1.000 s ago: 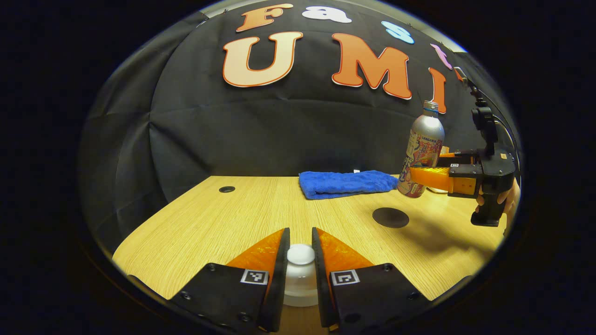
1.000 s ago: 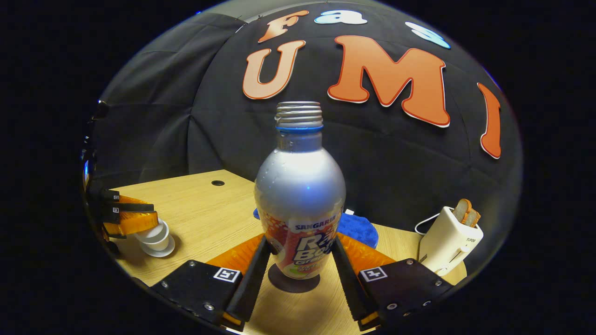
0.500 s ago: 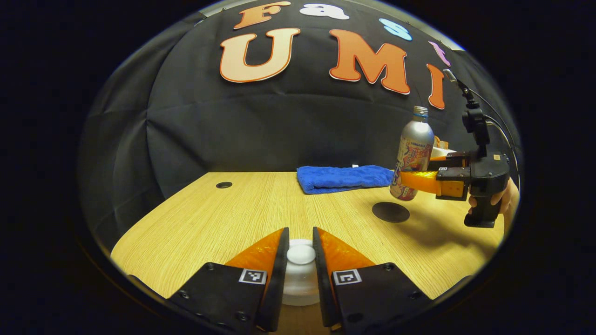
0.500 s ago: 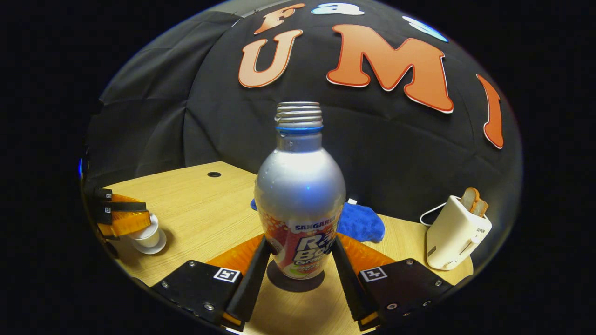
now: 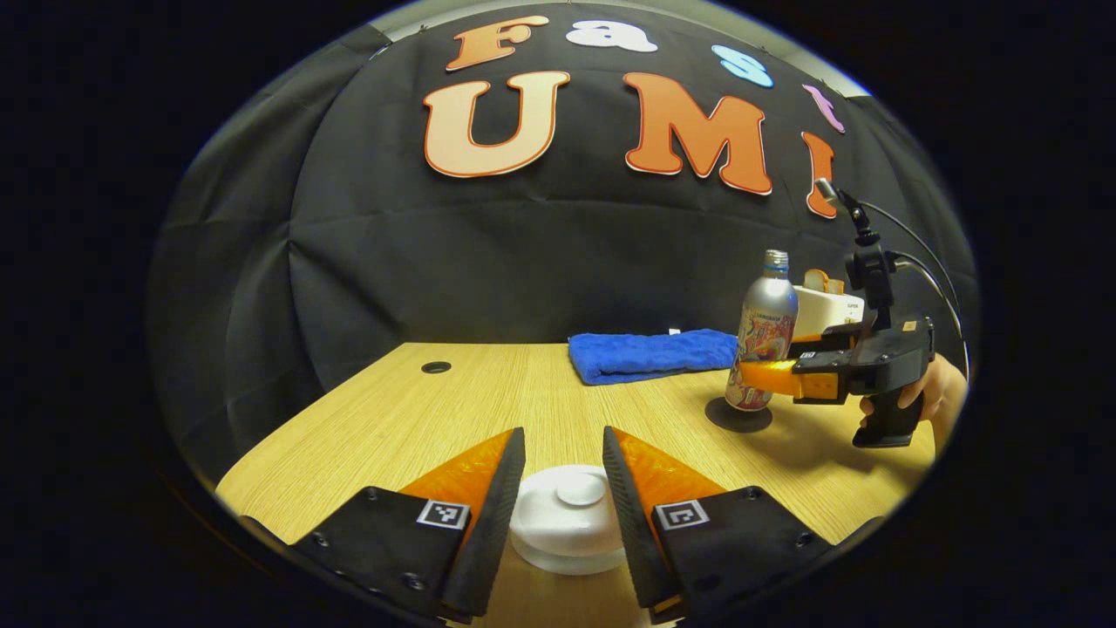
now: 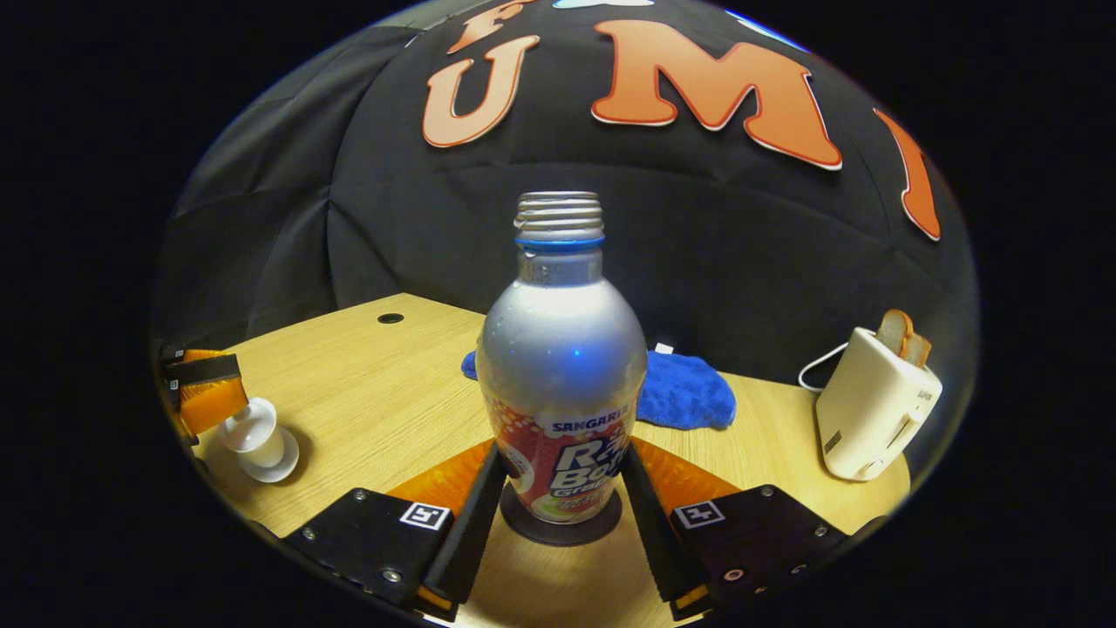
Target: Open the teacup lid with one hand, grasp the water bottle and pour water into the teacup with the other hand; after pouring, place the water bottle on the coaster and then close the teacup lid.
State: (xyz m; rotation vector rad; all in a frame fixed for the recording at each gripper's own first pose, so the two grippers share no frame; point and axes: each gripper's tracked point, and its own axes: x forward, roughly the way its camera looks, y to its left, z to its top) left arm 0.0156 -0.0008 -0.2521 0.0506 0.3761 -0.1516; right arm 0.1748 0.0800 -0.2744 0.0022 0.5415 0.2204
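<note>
Judging from the left gripper view, the round white teacup lid [image 5: 568,510] sits back on the cup, left gripper [image 5: 562,488] fingers spread apart beside it.

Right gripper view: right gripper [image 6: 558,488] fingers clamp the silver printed water bottle [image 6: 561,366] standing on the dark round coaster [image 6: 558,528]; release remains. Pale wooden counter [image 6: 375,401], blue towel [image 6: 684,392], white toaster [image 6: 876,410].

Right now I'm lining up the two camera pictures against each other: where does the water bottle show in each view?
Left gripper view: the water bottle stands far right, on the dark coaster, with the right gripper at its lower body.
Right gripper view: the bottle stands dead centre, upright on the coaster, between the gripper's own fingers.
Shared landmark: the blue towel lies just behind the bottle.
</note>
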